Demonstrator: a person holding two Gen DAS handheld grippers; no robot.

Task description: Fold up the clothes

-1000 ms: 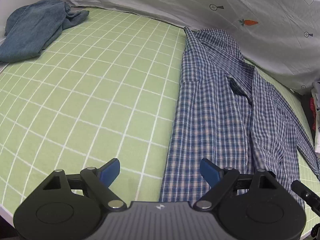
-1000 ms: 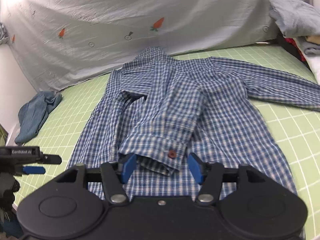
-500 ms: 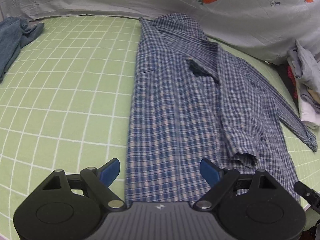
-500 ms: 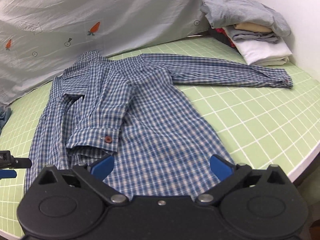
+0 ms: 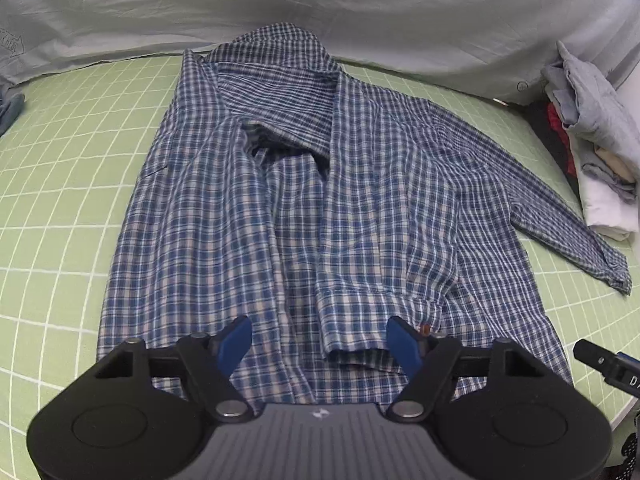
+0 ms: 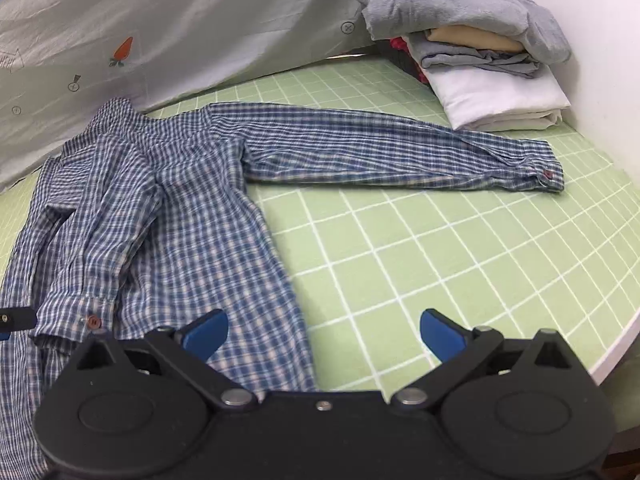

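Note:
A blue plaid shirt lies flat on the green checked sheet, collar toward the far side. One sleeve is folded across its front, the cuff near the hem. My left gripper hovers above that cuff, its jaws closing, pads apart and not pressing the cloth. The other sleeve stretches out to the right, its cuff near the clothes stack. My right gripper stands wide open over the shirt's right hem edge and bare sheet, holding nothing.
A stack of folded clothes sits at the far right against the white wall. A pale carrot-print sheet drapes along the back. A blue garment peeks in at the far left. The bed edge runs near right.
Both views have swung right across the bed. The left gripper now sits over the folded cuff with narrower jaws. The right gripper opened wide and left the cuff for the shirt's right edge.

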